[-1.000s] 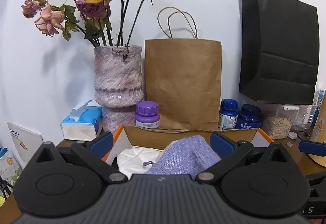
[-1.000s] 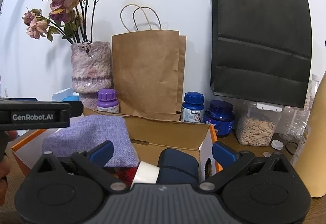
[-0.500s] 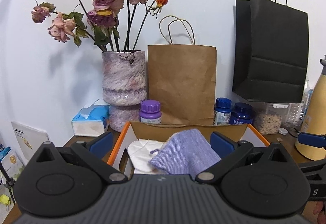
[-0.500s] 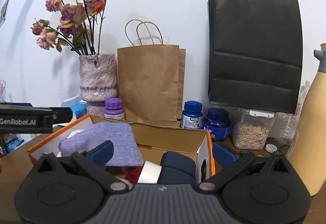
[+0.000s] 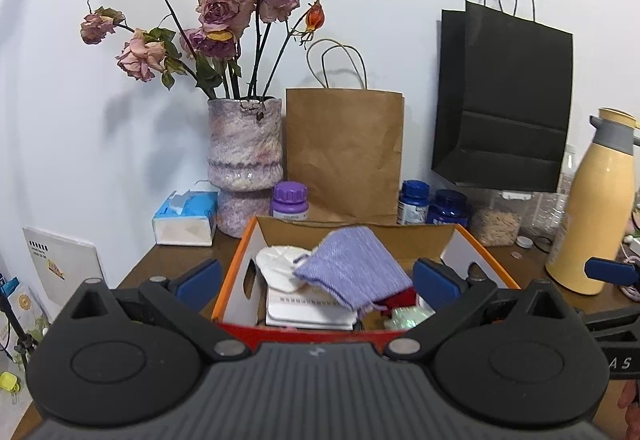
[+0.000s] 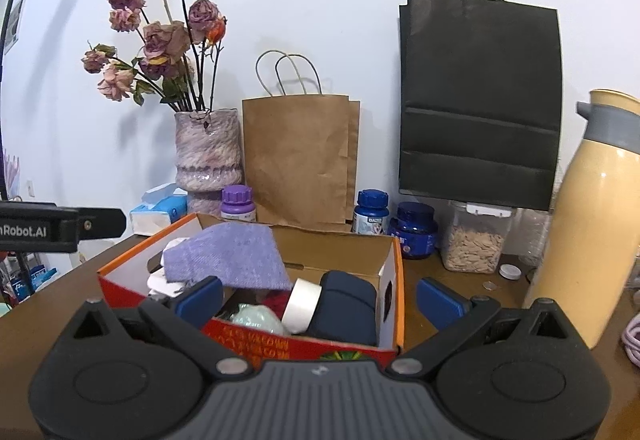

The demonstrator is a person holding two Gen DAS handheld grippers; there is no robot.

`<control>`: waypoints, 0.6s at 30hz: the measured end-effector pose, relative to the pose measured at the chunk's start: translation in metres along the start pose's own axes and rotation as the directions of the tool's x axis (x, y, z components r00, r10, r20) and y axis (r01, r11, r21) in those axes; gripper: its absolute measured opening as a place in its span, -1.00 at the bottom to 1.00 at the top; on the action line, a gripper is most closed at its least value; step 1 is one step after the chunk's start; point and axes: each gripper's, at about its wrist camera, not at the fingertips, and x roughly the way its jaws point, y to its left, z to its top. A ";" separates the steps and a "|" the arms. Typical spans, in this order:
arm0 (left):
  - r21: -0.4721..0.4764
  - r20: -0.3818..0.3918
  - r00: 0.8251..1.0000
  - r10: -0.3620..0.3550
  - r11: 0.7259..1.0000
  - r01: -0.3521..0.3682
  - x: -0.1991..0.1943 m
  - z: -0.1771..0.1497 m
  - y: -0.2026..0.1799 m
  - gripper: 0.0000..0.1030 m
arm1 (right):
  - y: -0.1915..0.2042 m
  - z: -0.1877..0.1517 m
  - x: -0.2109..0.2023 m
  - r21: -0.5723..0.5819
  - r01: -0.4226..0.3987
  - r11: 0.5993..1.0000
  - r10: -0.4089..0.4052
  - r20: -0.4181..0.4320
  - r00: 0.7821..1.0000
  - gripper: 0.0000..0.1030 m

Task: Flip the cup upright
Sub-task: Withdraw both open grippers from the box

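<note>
I cannot make out a cup in either view. An orange-edged cardboard box point(image 5: 236, 264) point(image 6: 394, 280) sits on the brown table right in front of both grippers. Inside lie a purple knitted cloth point(image 5: 352, 264) point(image 6: 232, 256), a white item point(image 5: 280, 264), a roll of white tape point(image 6: 302, 304) and a dark blue case point(image 6: 348, 304). My left gripper point(image 5: 316, 280) is open and empty above the box's near edge. My right gripper point(image 6: 320, 300) is open and empty too, at the box's front right corner. A blue pad point(image 5: 608, 270) of the right gripper shows in the left wrist view.
Along the back wall stand a vase of dried roses point(image 5: 244, 160), a brown paper bag point(image 5: 344, 152), a black paper bag point(image 5: 504, 108), a tissue box point(image 5: 184, 218), pill bottles point(image 6: 372, 212) and a seed jar point(image 6: 474, 240). A tall cream flask point(image 6: 592, 224) stands at the right.
Both grippers have pulled back from the box and away from the wall, so more of the table and the box's inside shows. Both stay open.
</note>
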 end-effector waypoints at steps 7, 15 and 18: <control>0.004 -0.033 0.999 -0.003 1.000 0.004 -0.028 -0.016 0.002 1.00 | 0.000 -0.010 -0.039 0.024 -0.006 1.000 0.007 -0.013 1.000 1.00; -0.016 -0.118 0.993 -0.014 1.000 0.013 -0.063 -0.057 0.004 1.00 | -0.002 -0.043 -0.082 0.054 0.005 0.999 -0.001 -0.068 0.998 1.00; -0.024 -0.144 0.989 -0.010 1.000 0.007 -0.076 -0.071 0.006 1.00 | -0.002 -0.055 -0.094 0.063 0.001 0.998 0.005 -0.089 0.996 1.00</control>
